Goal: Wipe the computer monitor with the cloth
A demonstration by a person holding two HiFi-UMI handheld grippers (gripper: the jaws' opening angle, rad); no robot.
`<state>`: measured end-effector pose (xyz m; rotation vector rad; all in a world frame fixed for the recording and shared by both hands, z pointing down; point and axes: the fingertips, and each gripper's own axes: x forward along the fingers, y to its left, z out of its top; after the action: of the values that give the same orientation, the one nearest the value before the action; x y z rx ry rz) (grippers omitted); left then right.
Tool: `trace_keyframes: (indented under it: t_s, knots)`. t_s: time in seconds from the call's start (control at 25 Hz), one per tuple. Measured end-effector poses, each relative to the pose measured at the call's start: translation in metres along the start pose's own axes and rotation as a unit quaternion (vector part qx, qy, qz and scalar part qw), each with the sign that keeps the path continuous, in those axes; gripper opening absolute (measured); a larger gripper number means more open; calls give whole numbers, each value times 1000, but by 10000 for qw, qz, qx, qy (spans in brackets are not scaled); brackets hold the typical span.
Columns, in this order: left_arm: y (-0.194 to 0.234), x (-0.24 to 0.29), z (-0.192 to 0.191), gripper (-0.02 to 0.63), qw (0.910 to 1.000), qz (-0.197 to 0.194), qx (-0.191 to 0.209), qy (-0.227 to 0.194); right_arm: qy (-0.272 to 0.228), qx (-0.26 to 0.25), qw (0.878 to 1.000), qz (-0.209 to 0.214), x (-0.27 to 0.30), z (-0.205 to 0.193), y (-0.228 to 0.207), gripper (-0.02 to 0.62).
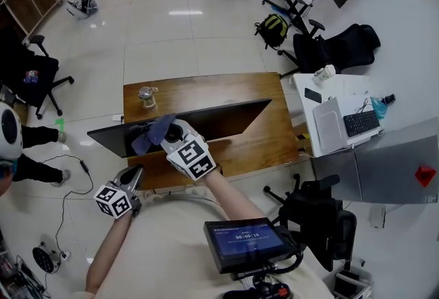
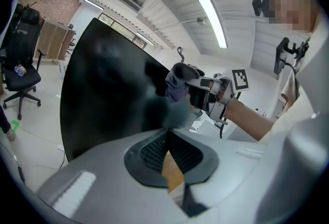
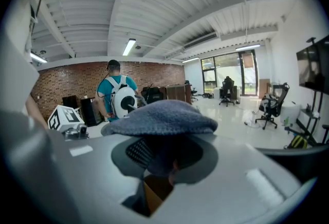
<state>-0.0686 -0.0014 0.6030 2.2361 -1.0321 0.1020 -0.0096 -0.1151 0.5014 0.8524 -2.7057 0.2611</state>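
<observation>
A black monitor (image 1: 219, 121) stands on the wooden desk (image 1: 206, 88); in the left gripper view its dark screen (image 2: 103, 94) fills the left half. My right gripper (image 1: 173, 133) is shut on a blue-grey cloth (image 1: 152, 133) and holds it against the monitor's upper edge, left of centre. In the right gripper view the cloth (image 3: 164, 117) bulges over the jaws of the right gripper (image 3: 164, 159). The left gripper view shows the same cloth (image 2: 177, 81) against the screen. My left gripper (image 1: 132, 177) hangs below the monitor's left end, jaws together with nothing between them, also seen as the left gripper (image 2: 168, 141).
A glass jar (image 1: 145, 95) sits on the desk behind the monitor. To the right, a white side table (image 1: 309, 81) carries a laptop (image 1: 329, 123) and a keyboard (image 1: 360, 123). Office chairs (image 1: 336, 47) stand around. A person in a teal shirt (image 3: 115, 94) stands behind the desk.
</observation>
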Motion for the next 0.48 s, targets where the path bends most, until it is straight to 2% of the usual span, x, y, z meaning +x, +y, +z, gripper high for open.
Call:
trace_keyframes:
  t_s: [0.48]
  knots:
    - [-41,46,-20,0,9996,92,-113,-222,85,-133,9999,33,-41,-17,-45,87]
